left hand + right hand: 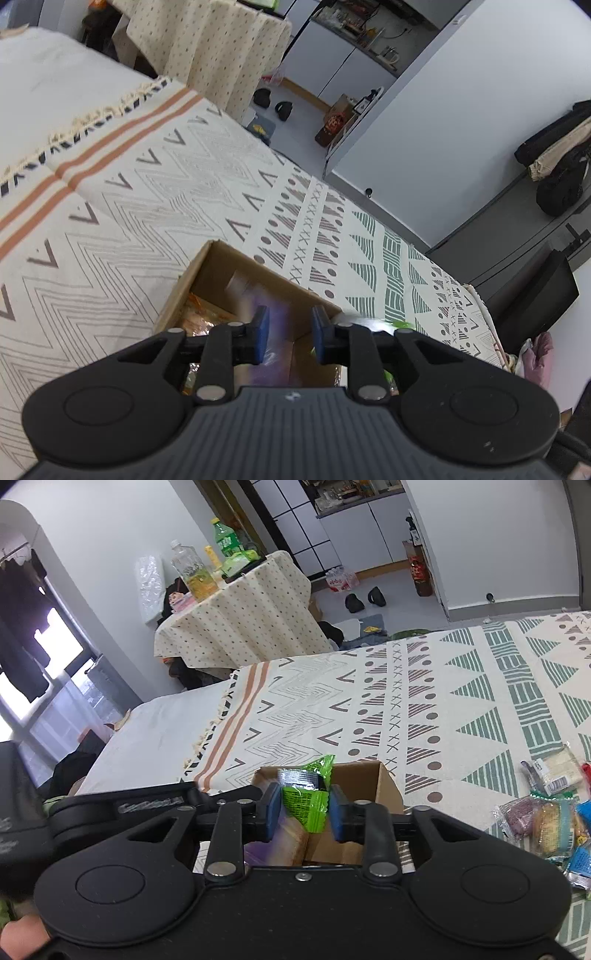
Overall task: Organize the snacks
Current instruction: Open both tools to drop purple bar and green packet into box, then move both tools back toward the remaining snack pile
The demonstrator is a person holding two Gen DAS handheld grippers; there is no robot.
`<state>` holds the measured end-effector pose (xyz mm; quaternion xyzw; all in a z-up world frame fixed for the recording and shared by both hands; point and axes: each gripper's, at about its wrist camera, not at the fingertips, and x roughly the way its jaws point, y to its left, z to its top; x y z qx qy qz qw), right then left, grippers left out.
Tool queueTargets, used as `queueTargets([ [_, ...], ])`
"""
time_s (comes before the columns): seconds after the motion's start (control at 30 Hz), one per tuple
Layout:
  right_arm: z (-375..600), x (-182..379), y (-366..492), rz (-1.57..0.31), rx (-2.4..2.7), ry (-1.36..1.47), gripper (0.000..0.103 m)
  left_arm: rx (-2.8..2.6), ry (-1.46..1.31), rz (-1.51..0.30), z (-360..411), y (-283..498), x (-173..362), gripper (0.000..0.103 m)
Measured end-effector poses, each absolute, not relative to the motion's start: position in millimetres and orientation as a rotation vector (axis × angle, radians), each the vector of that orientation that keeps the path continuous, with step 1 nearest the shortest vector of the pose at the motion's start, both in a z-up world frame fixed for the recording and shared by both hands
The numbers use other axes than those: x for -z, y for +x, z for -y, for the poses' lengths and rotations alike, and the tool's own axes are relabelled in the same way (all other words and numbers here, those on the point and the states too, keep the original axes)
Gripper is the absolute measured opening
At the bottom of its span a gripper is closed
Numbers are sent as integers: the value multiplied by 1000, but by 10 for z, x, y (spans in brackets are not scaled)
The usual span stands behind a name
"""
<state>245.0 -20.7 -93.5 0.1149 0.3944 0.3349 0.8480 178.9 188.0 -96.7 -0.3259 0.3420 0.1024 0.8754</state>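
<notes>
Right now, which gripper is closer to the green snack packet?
Right. The right gripper pinches the green snack packet between its fingers, above the cardboard box. The left gripper hovers open over the box, beside the packet.

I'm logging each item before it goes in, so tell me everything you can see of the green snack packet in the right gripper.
The green snack packet is a small, glossy, crinkled foil or plastic wrapper, bright green with a dark printed panel and fine print, its edges serrated. It stands roughly upright, pinched between the blue pads of the right gripper, directly above the open cardboard box. Only the pads appear to touch it.
</notes>
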Motion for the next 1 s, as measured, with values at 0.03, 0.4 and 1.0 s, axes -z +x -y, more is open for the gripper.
queueTargets([
  [0.03,216,960,2468,-840,-700,254,55,-216,-671,-713,-1873,1782,960,29],
  [0.4,612,953,2331,-777,-565,263,98,-316,-650,-769,-1867,1642,915,82],
  [1.0,1481,730,1968,-634,-397,187,103,-269,-482,-786,-1108,1412,665,103],
])
